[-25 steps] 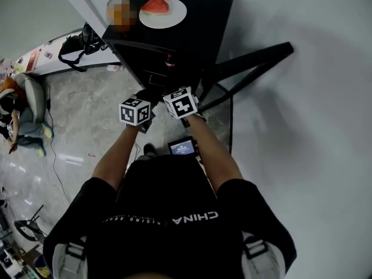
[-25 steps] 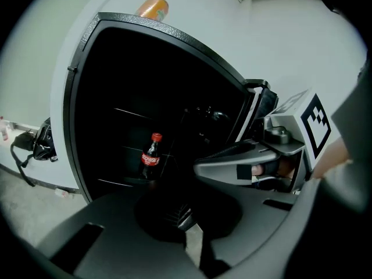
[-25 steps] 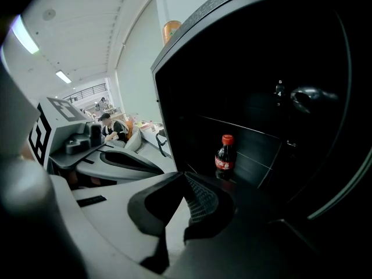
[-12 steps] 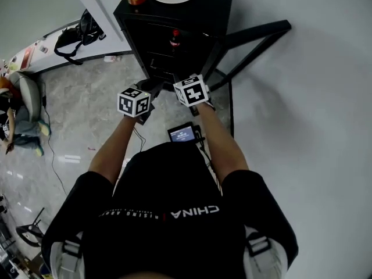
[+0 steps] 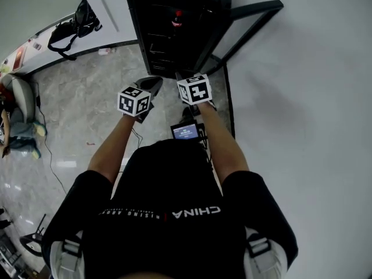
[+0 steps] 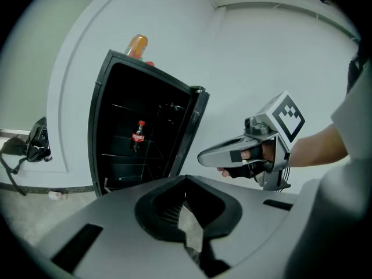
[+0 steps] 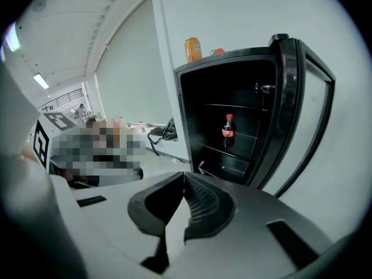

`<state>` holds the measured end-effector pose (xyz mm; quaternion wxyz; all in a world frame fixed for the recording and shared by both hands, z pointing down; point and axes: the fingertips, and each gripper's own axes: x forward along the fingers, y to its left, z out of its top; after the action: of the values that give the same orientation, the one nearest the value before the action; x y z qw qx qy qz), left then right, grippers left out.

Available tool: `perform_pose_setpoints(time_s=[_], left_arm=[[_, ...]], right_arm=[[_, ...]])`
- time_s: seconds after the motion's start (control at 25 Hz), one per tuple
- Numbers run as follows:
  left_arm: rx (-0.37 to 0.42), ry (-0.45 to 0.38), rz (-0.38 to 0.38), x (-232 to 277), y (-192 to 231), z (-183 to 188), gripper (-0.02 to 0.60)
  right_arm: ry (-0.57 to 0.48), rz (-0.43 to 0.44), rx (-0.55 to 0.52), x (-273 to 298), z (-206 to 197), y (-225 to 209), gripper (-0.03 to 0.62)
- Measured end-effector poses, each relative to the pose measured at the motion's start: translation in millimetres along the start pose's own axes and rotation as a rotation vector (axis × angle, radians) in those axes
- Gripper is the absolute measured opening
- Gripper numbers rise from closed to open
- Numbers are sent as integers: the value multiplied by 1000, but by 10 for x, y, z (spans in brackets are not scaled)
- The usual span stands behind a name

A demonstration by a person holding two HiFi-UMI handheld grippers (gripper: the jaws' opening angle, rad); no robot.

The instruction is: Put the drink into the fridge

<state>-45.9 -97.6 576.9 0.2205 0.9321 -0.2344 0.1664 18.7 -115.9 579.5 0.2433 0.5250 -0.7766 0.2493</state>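
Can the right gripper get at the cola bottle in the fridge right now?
Probably yes: the door stands open and nothing blocks the cola bottle. The right gripper is shut and empty, so it must open first.

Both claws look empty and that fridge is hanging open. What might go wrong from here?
1. The fridge door stands wide open, so an arm swinging that way might knock it.
2. The orange bottle stands on top of the fridge. The left claw and right claw are both shut, so a reach for it may nudge it off rather than grip it.
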Motion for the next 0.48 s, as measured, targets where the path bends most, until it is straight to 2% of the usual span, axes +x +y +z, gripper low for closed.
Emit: perform_pose_setpoints(time_s=[0.12, 0.28, 0.48], left_arm=[[11, 4, -31, -96, -211, -204, 11], [-8, 11, -52, -145, -424, -461, 11], [-40, 4, -55, -117, -602, -589, 11]], right_arm=[[2, -26, 40, -201, -244, 100, 15], [20, -37, 40, -377, -562, 158, 15], [27, -6, 49, -477, -737, 85, 15]])
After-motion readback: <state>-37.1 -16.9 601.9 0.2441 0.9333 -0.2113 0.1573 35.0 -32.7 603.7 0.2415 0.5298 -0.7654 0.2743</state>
